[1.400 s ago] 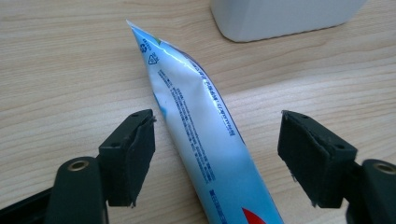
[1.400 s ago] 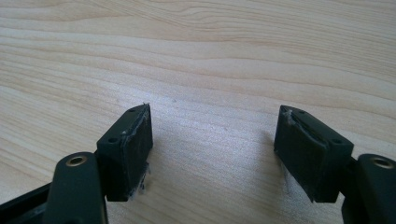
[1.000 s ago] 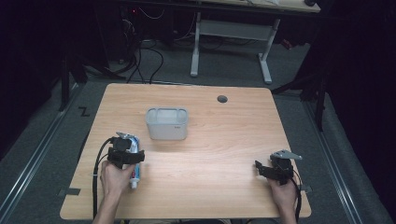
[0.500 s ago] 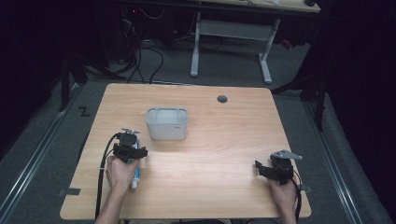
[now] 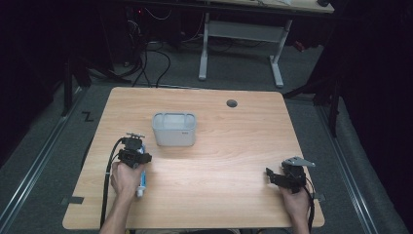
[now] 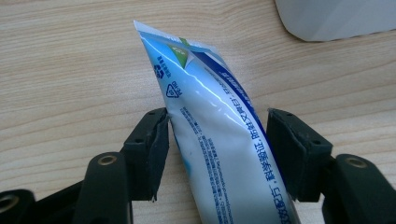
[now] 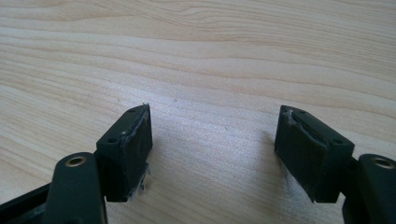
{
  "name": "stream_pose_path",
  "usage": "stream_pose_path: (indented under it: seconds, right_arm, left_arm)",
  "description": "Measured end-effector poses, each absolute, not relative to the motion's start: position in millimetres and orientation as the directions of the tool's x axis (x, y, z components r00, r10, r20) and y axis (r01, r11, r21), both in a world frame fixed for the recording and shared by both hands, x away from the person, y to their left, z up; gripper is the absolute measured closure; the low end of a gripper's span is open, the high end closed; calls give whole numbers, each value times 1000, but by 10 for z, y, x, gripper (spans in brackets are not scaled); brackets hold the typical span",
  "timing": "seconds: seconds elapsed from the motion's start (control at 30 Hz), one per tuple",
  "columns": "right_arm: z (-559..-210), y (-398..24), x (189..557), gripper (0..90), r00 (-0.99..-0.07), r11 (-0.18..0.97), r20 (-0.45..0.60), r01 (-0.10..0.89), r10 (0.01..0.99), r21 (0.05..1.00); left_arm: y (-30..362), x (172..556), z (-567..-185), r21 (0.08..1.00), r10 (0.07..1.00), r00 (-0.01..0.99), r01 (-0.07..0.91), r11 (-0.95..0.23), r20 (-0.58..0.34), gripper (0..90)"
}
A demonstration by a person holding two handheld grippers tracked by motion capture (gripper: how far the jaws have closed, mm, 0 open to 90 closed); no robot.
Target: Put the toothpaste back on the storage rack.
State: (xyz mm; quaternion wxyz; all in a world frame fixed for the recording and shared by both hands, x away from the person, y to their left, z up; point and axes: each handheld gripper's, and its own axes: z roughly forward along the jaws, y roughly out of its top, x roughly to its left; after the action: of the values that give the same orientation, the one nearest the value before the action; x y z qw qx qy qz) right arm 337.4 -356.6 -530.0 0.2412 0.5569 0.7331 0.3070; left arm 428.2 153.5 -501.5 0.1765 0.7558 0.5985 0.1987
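Dark room, wooden table (image 5: 234,146) lit. Toothpaste tube (image 6: 210,135) flat on table near left edge, just short of white bin (image 5: 174,129), long axis along left gripper (image 6: 217,140) reach, crimped end pointing away. Jaws straddling tube, just been closing, pads not yet pressing. Right gripper (image 7: 215,149) well apart, released, over bare wood.

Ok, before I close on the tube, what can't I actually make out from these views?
- Tube cap end: cut off by the bottom edge in the left gripper view; in the high view the hand covers most of the tube.
- Pad contact: the left hand-held gripper, whose jaws have just been closing, straddles the tube; whether the right pad touches it is unclear.
- Tub contents: too small and pale in the high view.
- Tube print: too small to read.
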Motion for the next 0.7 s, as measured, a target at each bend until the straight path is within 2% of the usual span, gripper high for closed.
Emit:
stream_pose_path:
  seconds: [0.33,0.7]
  right_arm:
    - [-5300,-3565,3374,277,-265,194,-14,668,964,718]
    - [-5300,-3564,3374,276,-264,193,-13,669,964,718]
  left_arm:
    - [1566,4301,-5025,488,981,191,852,-189,45,441]
    - [1585,4292,-5020,484,980,198,854,-190,36,476]
